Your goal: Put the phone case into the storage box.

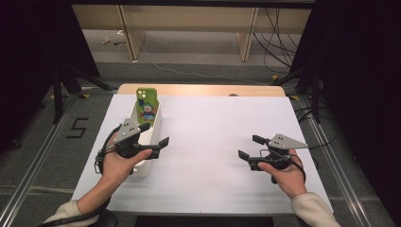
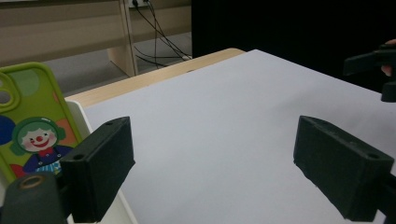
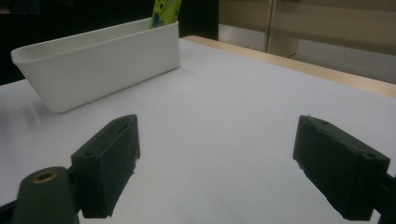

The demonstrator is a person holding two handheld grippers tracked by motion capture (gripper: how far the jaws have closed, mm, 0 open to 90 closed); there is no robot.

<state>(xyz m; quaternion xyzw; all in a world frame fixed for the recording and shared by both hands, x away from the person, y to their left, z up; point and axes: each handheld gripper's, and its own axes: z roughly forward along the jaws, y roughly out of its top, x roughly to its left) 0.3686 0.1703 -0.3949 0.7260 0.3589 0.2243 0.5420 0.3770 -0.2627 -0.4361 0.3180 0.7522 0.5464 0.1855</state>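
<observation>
A green phone case (image 1: 146, 107) printed with a clown stands upright at the far end of a narrow white bin (image 1: 154, 124) on the left of the table. My left gripper (image 1: 153, 135) hovers at the bin's near half, open, with nothing between its jaws. In the left gripper view the case (image 2: 32, 126) rises just left of my left gripper (image 2: 219, 172), whose left jaw hangs by the bin's rim (image 2: 80, 109). My right gripper (image 1: 250, 147) is held open above bare table at the right. The right gripper view looks past my right gripper (image 3: 219, 168) toward the bin (image 3: 102, 65) and the case's top (image 3: 164, 10).
A white sheet (image 1: 213, 137) covers the table, with a wooden strip (image 1: 203, 90) bare along its far edge. Beyond it are wooden furniture legs and floor cables (image 1: 274, 38). Black stand legs (image 1: 61, 80) flank the table on both sides.
</observation>
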